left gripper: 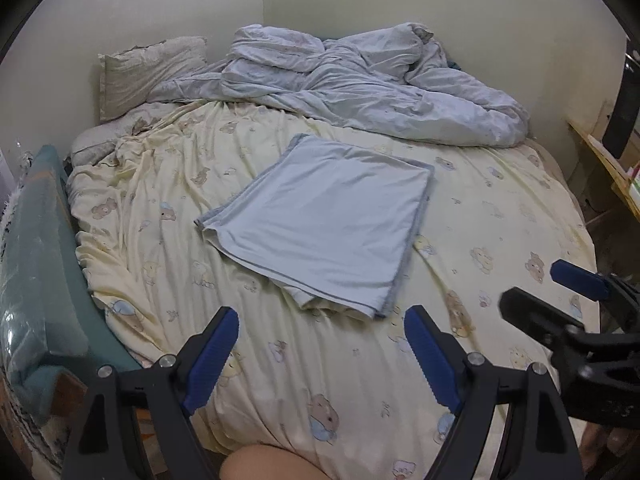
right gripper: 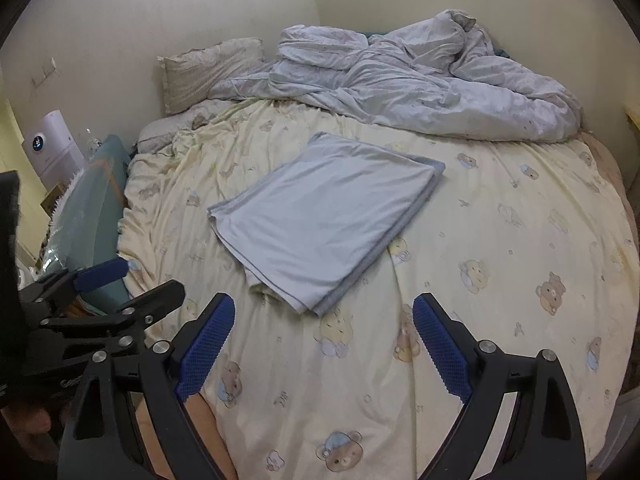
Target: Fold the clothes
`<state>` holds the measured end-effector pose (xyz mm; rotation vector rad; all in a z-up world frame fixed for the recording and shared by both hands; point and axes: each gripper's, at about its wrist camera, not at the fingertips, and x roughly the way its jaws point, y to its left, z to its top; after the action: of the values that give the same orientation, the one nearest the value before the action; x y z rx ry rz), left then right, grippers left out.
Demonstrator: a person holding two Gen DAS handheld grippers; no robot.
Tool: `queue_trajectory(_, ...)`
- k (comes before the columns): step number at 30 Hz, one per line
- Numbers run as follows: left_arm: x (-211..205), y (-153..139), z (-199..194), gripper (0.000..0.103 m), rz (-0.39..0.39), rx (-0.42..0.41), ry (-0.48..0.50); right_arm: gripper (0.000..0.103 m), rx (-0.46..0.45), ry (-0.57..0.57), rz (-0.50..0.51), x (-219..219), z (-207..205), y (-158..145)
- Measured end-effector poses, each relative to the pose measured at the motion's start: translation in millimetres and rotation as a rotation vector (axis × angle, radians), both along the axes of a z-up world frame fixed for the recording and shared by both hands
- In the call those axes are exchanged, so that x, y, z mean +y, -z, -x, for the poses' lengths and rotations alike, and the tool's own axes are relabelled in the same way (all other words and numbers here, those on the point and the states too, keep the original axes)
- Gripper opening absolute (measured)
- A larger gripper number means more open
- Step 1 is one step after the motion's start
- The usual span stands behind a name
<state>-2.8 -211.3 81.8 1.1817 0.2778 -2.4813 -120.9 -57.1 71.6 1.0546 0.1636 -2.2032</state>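
A pale blue folded cloth [left gripper: 320, 226] [right gripper: 326, 216] lies flat as a neat rectangle in the middle of the bed [left gripper: 500, 216] [right gripper: 500, 224], on a cream sheet printed with bears. Behind it sit a crumpled pale duvet [left gripper: 360, 84] [right gripper: 420, 88] and a pillow [left gripper: 148, 68] [right gripper: 208, 72] against the wall. What garment the cloth is cannot be told. The left gripper [left gripper: 322, 322] [right gripper: 140, 278] and right gripper [right gripper: 324, 312] [left gripper: 528, 284] hover near its front edge, fingers spread apart, holding nothing.
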Motion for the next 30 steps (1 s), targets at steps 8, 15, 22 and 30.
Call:
queue_trajectory(8,16,0,-5,0.086,0.009,-0.008,0.000,0.094,-0.021,0.016,-0.002,15,-5,5)
queue_trajectory(15,23,-2,-6,0.086,0.005,-0.001,-0.007,0.094,-0.011,-0.005,-0.012,21,-13,3)
queue_trajectory(22,30,-4,-7,0.086,0.001,0.005,-0.014,0.094,-0.023,0.003,-0.011,29,-12,4)
queue_trajectory(30,35,-5,-7,0.086,0.009,0.004,-0.017,0.094,-0.032,0.011,0.000,34,-12,4)
